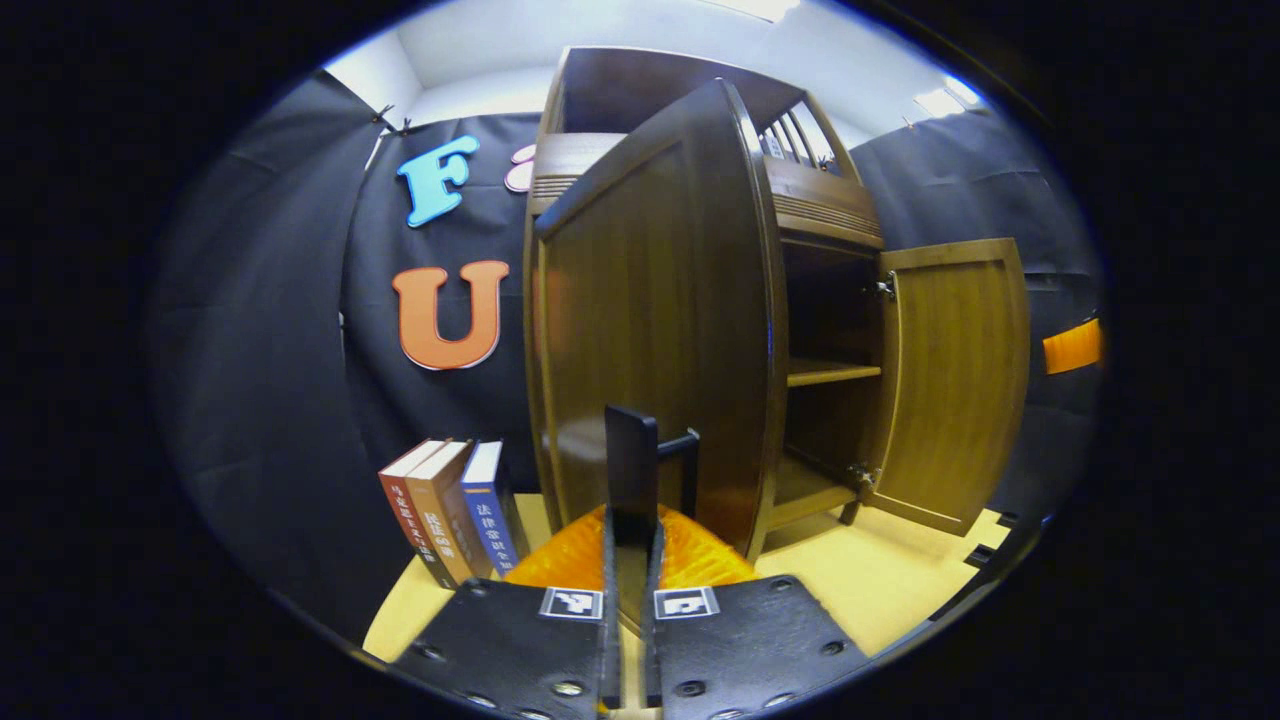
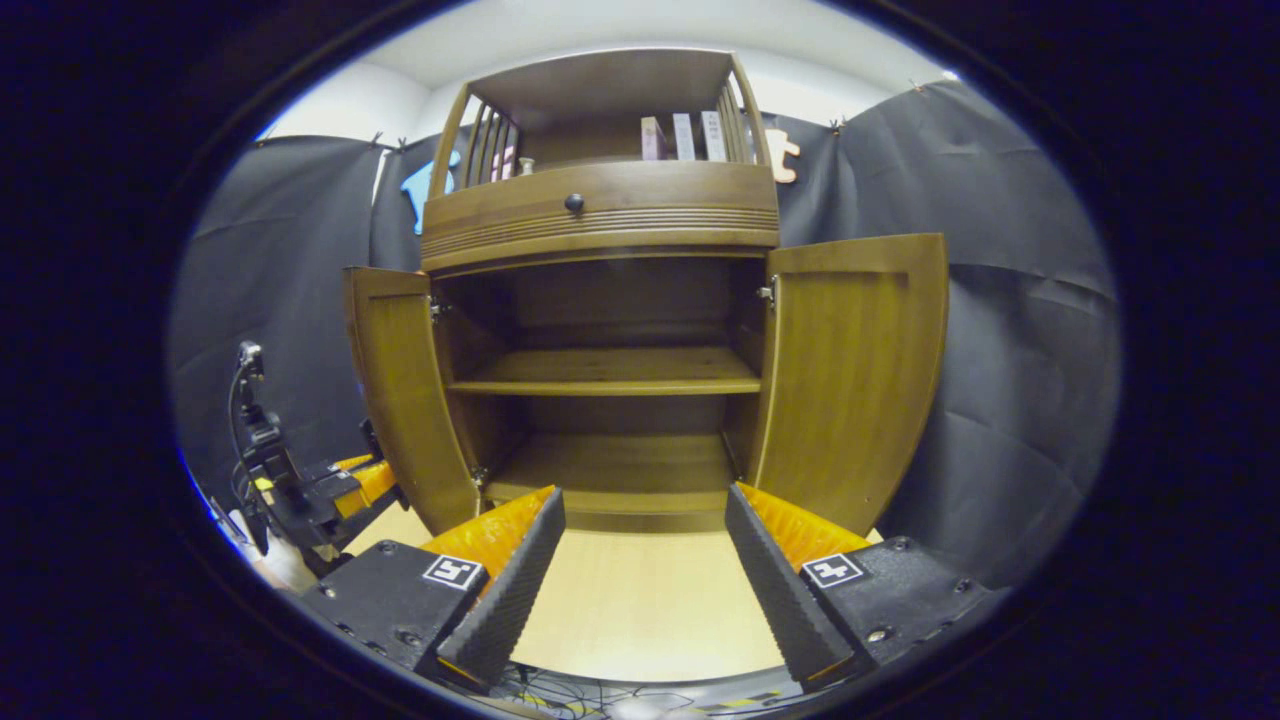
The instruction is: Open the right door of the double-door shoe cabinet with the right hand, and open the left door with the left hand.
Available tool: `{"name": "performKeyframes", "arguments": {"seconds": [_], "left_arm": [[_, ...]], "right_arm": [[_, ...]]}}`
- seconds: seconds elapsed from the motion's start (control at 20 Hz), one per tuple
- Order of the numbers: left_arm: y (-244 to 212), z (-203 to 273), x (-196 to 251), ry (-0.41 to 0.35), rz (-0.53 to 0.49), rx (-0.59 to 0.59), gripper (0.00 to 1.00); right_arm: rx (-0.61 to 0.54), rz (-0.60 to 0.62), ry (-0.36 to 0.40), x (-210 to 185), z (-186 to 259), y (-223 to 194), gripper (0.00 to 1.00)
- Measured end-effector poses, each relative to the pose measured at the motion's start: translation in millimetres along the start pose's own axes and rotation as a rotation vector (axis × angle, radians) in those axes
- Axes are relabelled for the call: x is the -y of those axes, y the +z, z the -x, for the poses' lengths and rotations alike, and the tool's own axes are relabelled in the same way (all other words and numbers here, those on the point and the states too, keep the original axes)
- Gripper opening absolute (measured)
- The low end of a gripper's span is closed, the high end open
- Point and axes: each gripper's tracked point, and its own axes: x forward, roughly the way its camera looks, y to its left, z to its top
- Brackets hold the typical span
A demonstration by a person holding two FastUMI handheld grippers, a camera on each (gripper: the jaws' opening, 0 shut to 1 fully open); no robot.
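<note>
Shoe cabinet (image 2: 600, 215): stands on the pale table (image 2: 640, 600) against the black booth wall, straight ahead in the right gripper view; both lower doors are swung out, baring a shelf (image 2: 610, 372) and the floor board inside.
Left door (image 1: 660, 330): swung well open, its edge facing the left gripper view's camera close up.
Right door (image 2: 855, 375): open wide, hinged at the cabinet's right side.
Left gripper (image 1: 632, 530): points level at the left door's edge; its fingers are pressed on a dark upright handle (image 1: 632, 470) on that door.
Right gripper (image 2: 645, 545): hangs low before the cabinet's middle, touching nothing, jaws spread wide.
Drawer (image 2: 600, 205): closed, above the doors, with a dark knob (image 2: 574, 203).
Books (image 1: 450, 510): three, leaning upright on the table left of the cabinet.
Top shelf: more books (image 2: 683, 136) behind side rails.
</note>
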Motion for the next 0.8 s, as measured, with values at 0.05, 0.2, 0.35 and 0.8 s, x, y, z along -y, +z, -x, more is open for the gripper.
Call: {"name": "performKeyframes", "arguments": {"seconds": [0.05, 0.2, 0.35, 0.8], "left_arm": [[5, 2, -6, 0.013, -0.005, 0.003, 0.04], [2, 7, -22, 0.044, -0.023, 0.001, 0.01], [2, 12, -33, 0.045, -0.025, 0.011, 0.00], [1, 17, -59, 0.041, -0.015, 0.024, 0.00]], "right_arm": [[0.004, 0.001, 0.006, -2, 0, 1, 1.00], [0.007, -0.004, 0.022, -6, -4, 0, 1.00], [0.004, -0.004, 0.030, -7, -9, 0, 1.00], [-0.002, 0.003, 0.051, -10, -15, -1, 1.00]]}}
